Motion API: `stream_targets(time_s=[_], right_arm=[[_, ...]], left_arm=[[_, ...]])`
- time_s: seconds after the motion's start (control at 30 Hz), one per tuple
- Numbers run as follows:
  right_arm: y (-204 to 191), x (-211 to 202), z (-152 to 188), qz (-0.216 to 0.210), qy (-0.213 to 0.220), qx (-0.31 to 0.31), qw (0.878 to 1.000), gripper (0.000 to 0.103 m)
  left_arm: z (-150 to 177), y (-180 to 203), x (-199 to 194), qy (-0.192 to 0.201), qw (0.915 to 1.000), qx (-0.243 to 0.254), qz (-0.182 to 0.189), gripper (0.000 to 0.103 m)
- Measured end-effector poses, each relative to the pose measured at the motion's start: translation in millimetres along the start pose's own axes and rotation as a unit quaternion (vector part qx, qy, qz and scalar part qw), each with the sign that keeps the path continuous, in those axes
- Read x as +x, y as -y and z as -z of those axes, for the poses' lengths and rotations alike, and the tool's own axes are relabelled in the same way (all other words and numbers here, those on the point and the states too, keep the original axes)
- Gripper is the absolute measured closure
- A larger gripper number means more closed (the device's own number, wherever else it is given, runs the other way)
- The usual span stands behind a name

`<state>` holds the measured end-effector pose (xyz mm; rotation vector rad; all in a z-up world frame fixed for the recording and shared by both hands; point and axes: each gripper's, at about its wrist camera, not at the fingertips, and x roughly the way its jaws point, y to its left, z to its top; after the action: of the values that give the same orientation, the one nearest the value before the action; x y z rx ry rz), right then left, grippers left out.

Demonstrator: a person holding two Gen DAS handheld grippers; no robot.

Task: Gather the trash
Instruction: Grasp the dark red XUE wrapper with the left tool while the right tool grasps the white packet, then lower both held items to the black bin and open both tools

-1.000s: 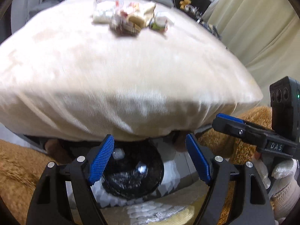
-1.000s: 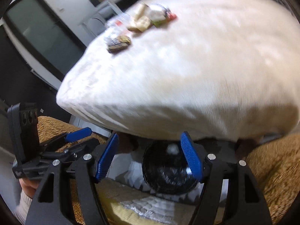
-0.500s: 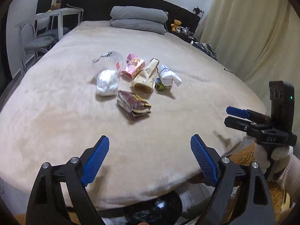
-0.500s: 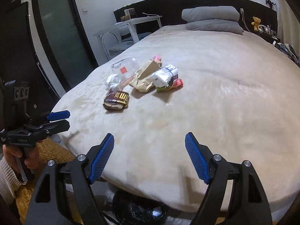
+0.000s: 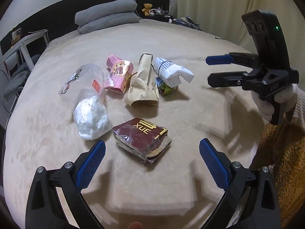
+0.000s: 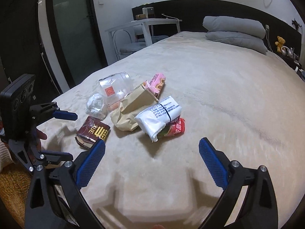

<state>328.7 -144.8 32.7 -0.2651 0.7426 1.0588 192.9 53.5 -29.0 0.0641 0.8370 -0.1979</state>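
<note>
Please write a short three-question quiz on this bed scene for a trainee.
1. True or false: the left gripper holds the dark red packet.
2. Which item lies partly on the red-and-green wrapper? A) the brown paper bag B) the white packet with a black band C) the pink carton
3. Fill in: the clear plastic jar lies on its ____.

Key: 1. False; its fingers stand wide apart with nothing between them, having just opened, as have those of the right gripper. 2. B. 3. side.
</note>
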Motion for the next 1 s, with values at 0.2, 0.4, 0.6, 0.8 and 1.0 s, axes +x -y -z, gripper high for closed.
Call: stream_targets(time_s=[0.2, 0.4, 0.6, 0.8, 1.0], right_arm=[[14, 27, -16, -0.022, -0.003, -0.029, 0.999, 0.005], [18, 54, -25, -0.051, -0.016, -0.075, 0.996, 0.005], [19, 72, -29, -0.074, -0.033, -0.096, 0.992, 0.006], [14, 73, -29, -0.07, -0.043, -0.105, 0.991, 0.026], [14, 54, -27, -0.054, -0.024, -0.078, 0.995, 0.026]], left_arm=[[-6, -19, 15, -0.002, 0.9991, -0.003, 0.042, 0.006], [-11, -23, 26, 0.001, 0.9973, 0.017, 0.071, 0.007], [-8, -19, 32, -0.012, 0.9961, 0.034, 0.08, 0.034], [-8, -18, 28, -0.007, 0.9966, 0.033, 0.075, 0.044], [-12, -17, 19, 0.009, 0.9972, 0.036, 0.065, 0.045]])
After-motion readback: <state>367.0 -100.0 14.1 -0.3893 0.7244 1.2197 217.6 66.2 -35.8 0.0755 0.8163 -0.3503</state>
